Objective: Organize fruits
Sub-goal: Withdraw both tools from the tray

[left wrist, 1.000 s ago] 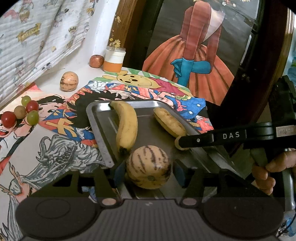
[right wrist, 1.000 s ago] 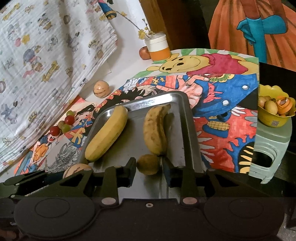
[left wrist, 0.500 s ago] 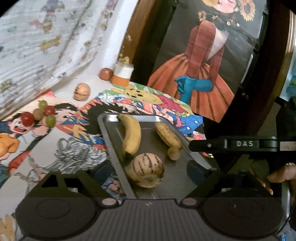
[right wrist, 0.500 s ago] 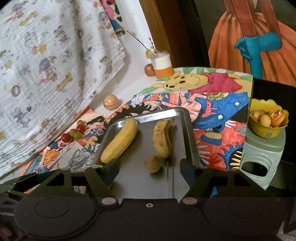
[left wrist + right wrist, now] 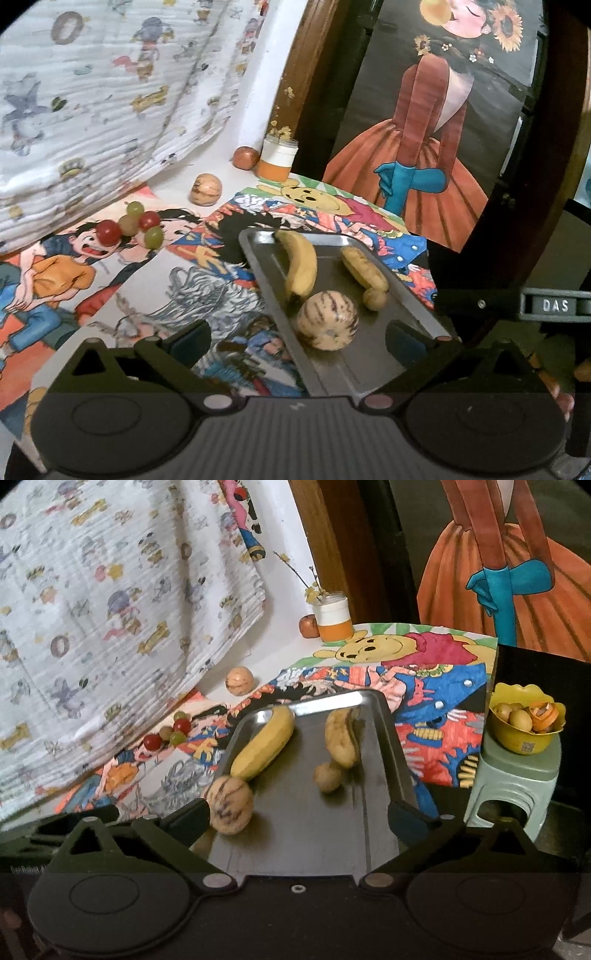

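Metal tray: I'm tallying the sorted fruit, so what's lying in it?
In the metal tray: a yellow banana, a spotted banana, a striped melon and a small brown fruit. The gripper body hides its near end.

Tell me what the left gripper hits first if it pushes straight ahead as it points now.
Probably the striped melon on the metal tray: it sits dead ahead of the open left gripper, nearer than the bananas. Depth is unclear, so it might pass above.

wrist views, close, sharing tray (image 5: 258, 258)
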